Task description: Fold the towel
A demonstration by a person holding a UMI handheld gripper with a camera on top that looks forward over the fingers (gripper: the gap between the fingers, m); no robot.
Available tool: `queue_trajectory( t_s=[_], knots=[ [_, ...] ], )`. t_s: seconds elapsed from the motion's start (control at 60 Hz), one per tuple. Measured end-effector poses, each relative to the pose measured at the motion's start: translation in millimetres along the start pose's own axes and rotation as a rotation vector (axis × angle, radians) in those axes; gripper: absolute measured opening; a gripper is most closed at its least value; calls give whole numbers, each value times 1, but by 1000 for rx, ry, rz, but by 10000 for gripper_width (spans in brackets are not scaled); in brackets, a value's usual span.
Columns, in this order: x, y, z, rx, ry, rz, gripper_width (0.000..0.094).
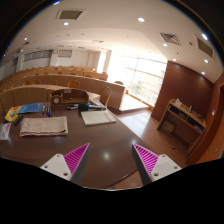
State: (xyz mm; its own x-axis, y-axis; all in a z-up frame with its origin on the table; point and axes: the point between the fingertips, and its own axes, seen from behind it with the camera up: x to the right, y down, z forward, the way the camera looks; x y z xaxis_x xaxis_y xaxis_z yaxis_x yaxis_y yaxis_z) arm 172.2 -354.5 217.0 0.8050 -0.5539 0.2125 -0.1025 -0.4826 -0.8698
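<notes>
My gripper (112, 160) is open and empty, its two fingers with magenta pads (76, 157) held well apart above a dark brown table (95, 150). A folded pale towel (44, 126) lies flat on the table, ahead and to the left of the left finger. A second flat pale cloth or paper (97, 117) lies farther back, just ahead of the gap between the fingers. Nothing stands between the fingers.
Beyond the towel lie a blue item (27, 110) and dark objects (70, 98) near the table's far edge. A white object (5, 131) sits left of the towel. A wooden counter (60, 88) runs behind. A shelf unit (182, 125) stands to the right on the wooden floor.
</notes>
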Motion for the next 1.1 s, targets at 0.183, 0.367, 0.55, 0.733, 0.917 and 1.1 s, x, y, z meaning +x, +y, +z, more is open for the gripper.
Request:
queue_trajectory(
  t_s=[0.183, 0.367, 0.55, 0.733, 0.917, 1.1],
  knots=[
    [-99, 36, -4, -66, -29, -8, 850],
    [-254, 67, -9, -143, -214, -37, 847],
    [-414, 54, -2, -141, -428, -104, 846],
    [-533, 23, 44, -101, -532, -140, 851],
    [-594, 16, 118, -123, -506, -170, 853],
    [-617, 22, 165, -137, -480, -195, 658]
  ],
)
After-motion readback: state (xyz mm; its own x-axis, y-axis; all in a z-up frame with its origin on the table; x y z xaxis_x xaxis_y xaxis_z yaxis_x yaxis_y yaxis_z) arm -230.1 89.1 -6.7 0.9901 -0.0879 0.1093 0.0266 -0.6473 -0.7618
